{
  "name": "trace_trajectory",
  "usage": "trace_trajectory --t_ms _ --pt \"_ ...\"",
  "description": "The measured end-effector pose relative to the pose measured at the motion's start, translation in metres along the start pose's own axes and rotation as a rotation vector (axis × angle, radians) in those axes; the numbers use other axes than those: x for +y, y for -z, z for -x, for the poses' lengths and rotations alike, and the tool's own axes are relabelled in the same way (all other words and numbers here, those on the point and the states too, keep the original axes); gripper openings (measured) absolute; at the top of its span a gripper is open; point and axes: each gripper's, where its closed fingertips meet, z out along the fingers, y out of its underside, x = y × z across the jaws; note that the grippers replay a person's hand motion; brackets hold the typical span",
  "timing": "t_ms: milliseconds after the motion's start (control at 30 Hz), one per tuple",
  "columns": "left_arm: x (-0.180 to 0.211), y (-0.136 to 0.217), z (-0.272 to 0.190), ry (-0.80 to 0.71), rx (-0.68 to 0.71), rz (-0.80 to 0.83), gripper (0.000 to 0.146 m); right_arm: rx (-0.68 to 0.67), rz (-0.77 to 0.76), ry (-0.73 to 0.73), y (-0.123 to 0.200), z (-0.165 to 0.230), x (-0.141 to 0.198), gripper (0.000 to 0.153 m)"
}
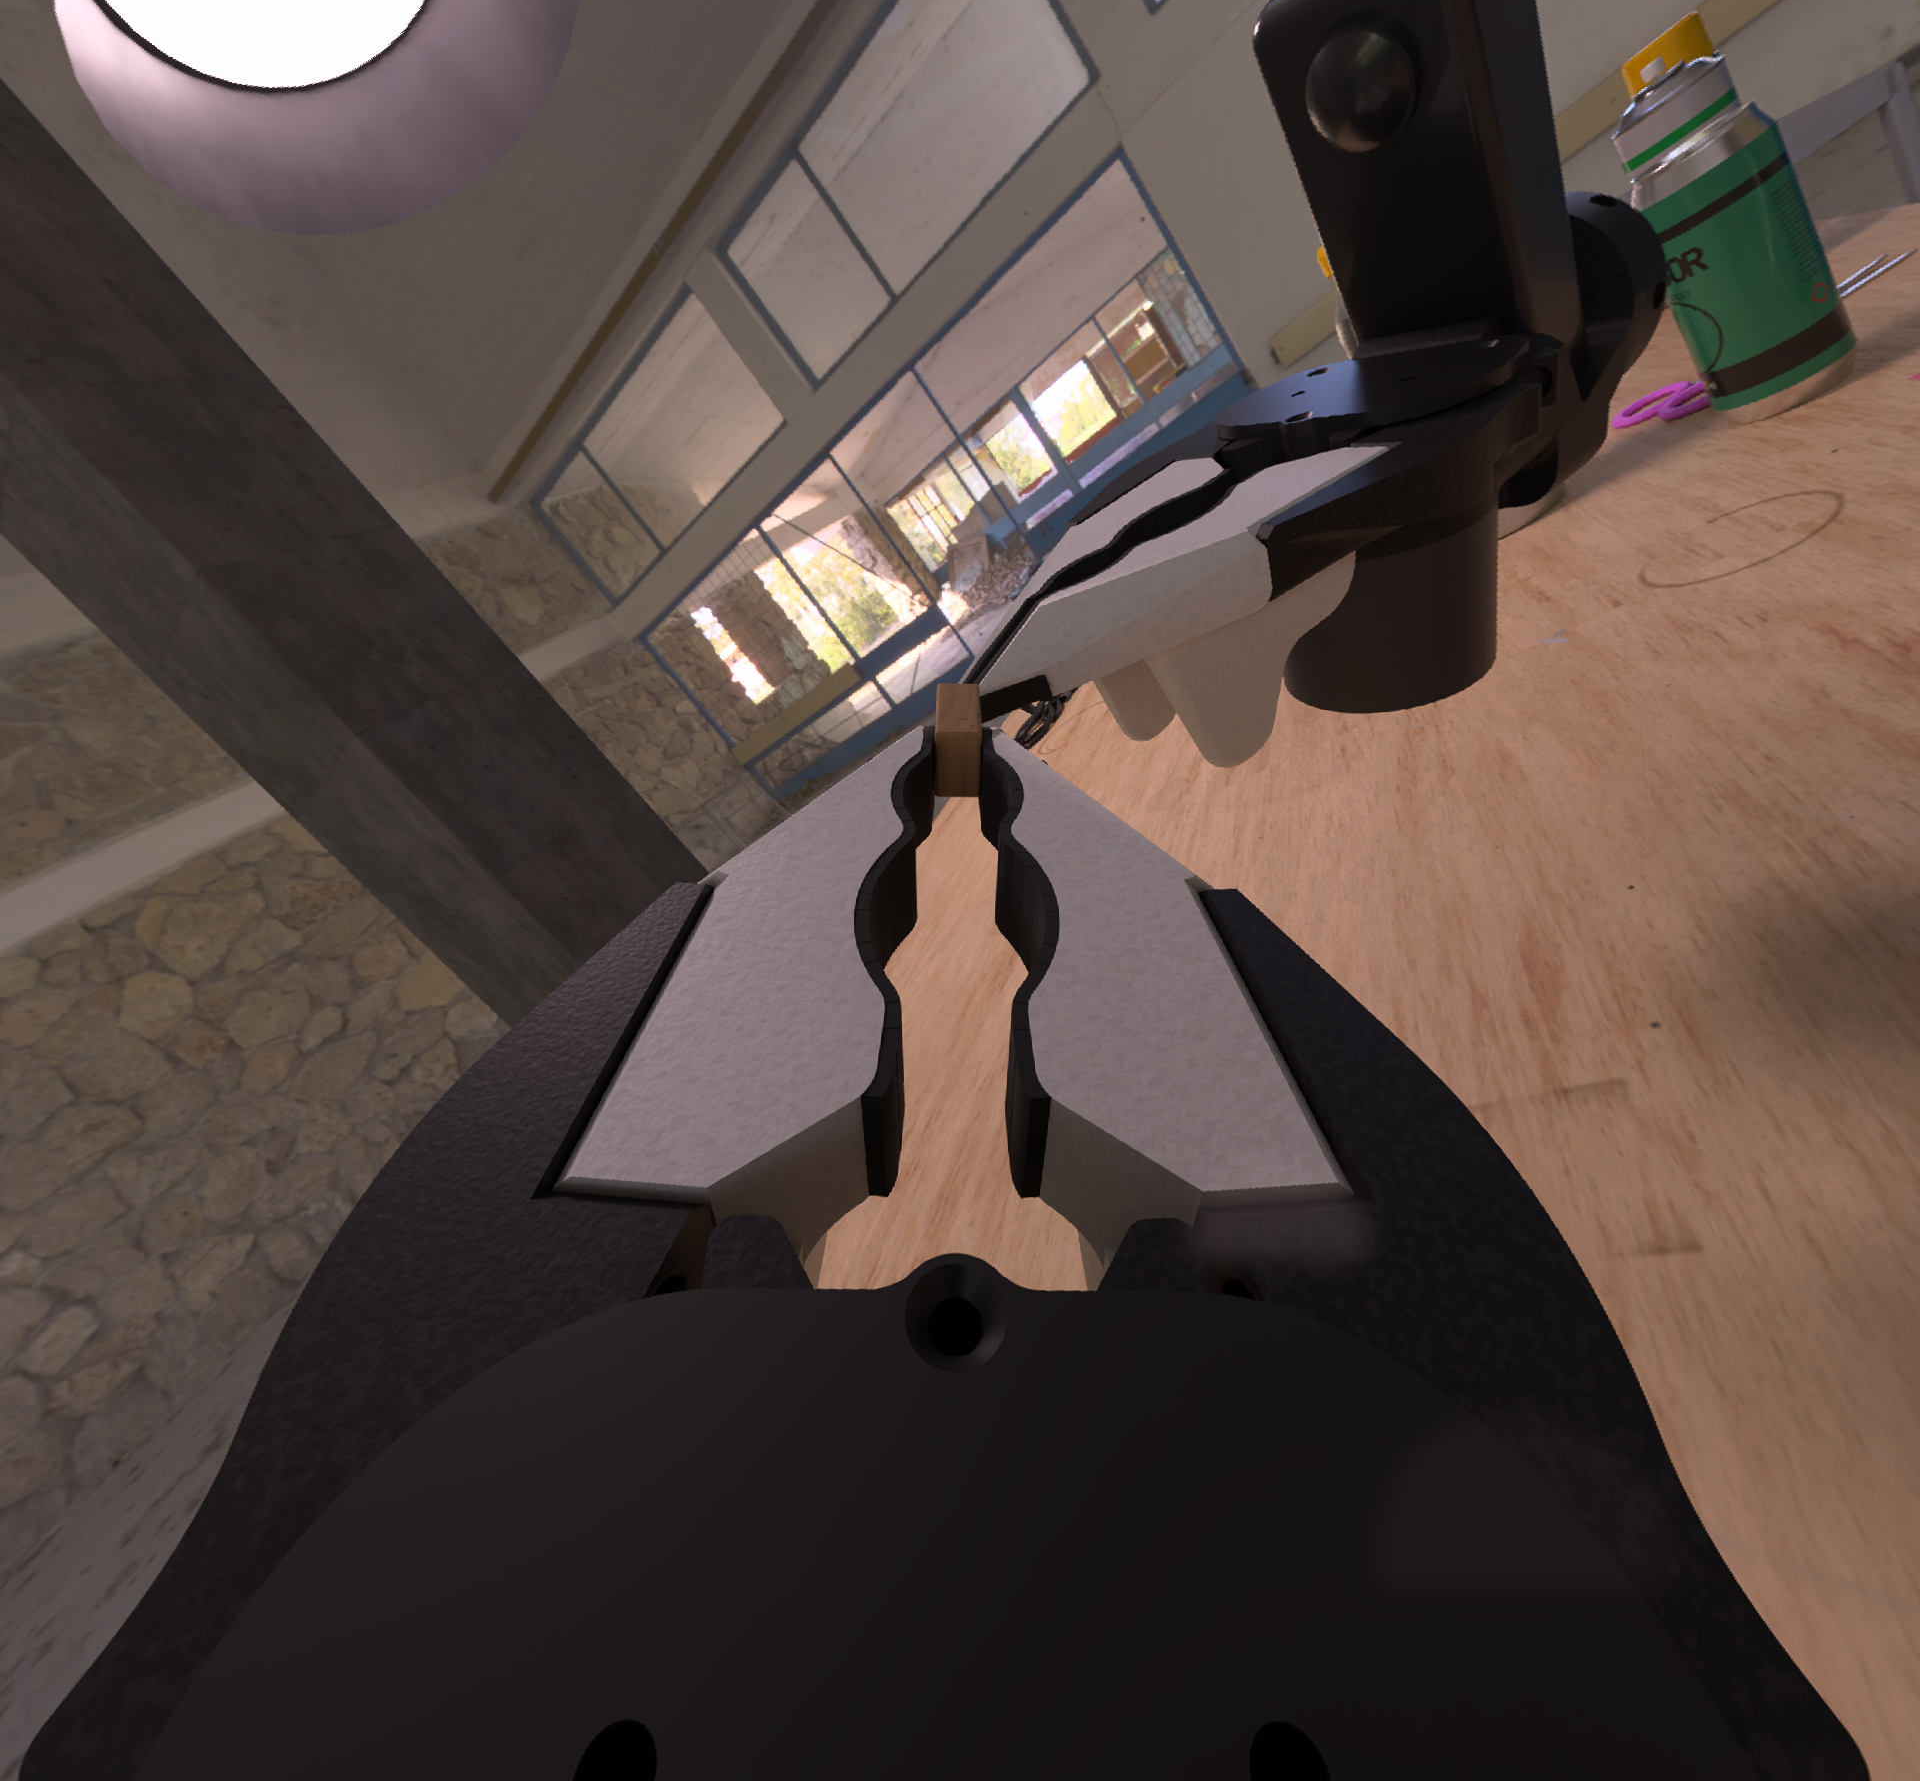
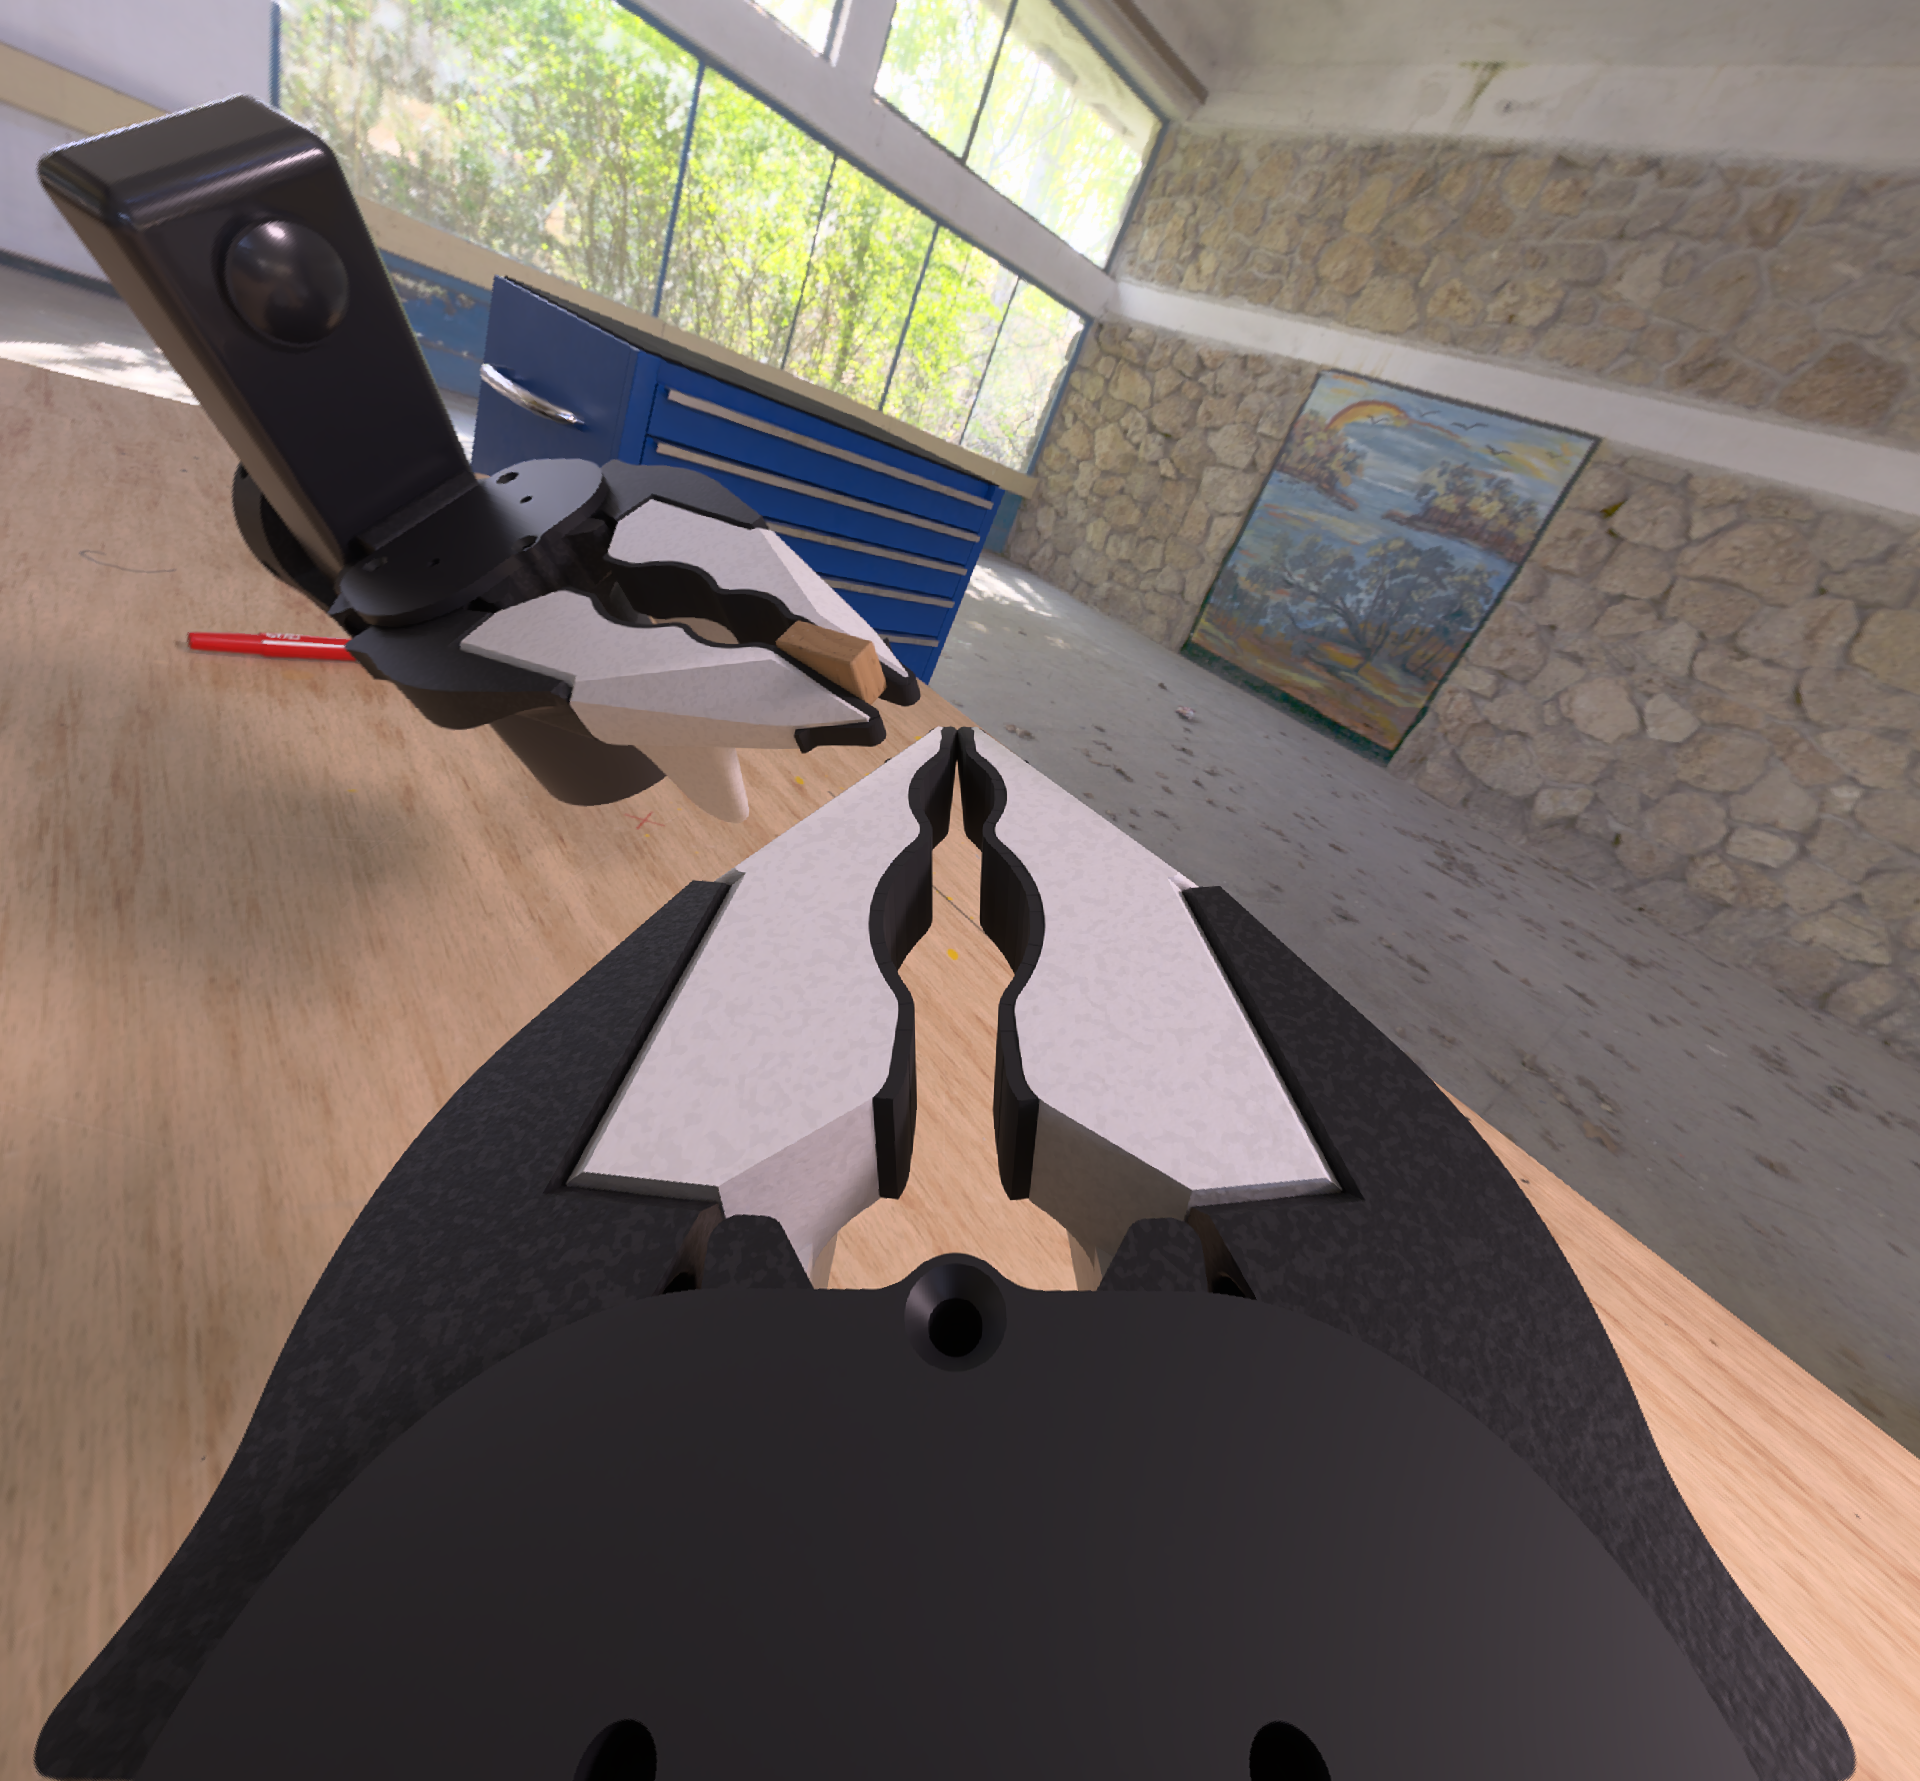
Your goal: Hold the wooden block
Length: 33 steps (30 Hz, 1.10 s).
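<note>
A small wooden block (image 1: 958, 739) is pinched between the tips of my left gripper (image 1: 958, 763), held above the wooden table (image 1: 1455, 952). In the right wrist view the same block (image 2: 831, 659) sticks out of the left gripper (image 2: 878, 697), which is tilted above the tabletop. My right gripper (image 2: 954, 742) is shut with nothing between its fingers. In the left wrist view it (image 1: 1013, 666) points in from the upper right, its tips just beside the block and apart from it.
A green spray can (image 1: 1745, 256) and purple scissors (image 1: 1662, 403) are on the table's far right. A red pen (image 2: 270, 640) lies behind the left gripper. A blue drawer cabinet (image 2: 810, 495) stands beyond the table edge (image 2: 1558, 1201).
</note>
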Motion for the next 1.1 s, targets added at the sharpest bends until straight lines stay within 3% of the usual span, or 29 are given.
trace_trajectory --t_ms 400,467,667,767,867,1000,1100 --pt "0.003 0.000 -0.005 0.126 0.119 0.001 0.007 -0.103 0.024 -0.037 0.003 0.008 0.009 0.000" --pt "0.004 0.000 -0.005 0.164 0.141 0.007 0.007 -0.120 0.036 -0.029 0.003 0.011 0.010 0.006" --pt "0.016 -0.001 -0.005 0.216 0.150 0.067 0.007 -0.082 0.096 0.024 0.004 0.005 0.020 0.008" --pt "0.035 0.001 -0.008 0.308 0.190 0.166 0.007 -0.024 0.217 -0.018 0.024 -0.026 0.039 0.008" --pt "0.053 0.006 -0.012 0.377 0.255 0.238 0.007 -0.110 0.430 -0.174 0.054 -0.044 0.078 0.007" --pt "0.062 0.007 -0.013 0.389 0.317 0.283 0.007 -0.264 0.727 -0.068 0.076 -0.033 0.135 0.007" --pt "0.066 0.009 -0.014 0.397 0.373 0.316 0.007 -0.347 0.808 0.011 0.076 -0.025 0.161 0.013"
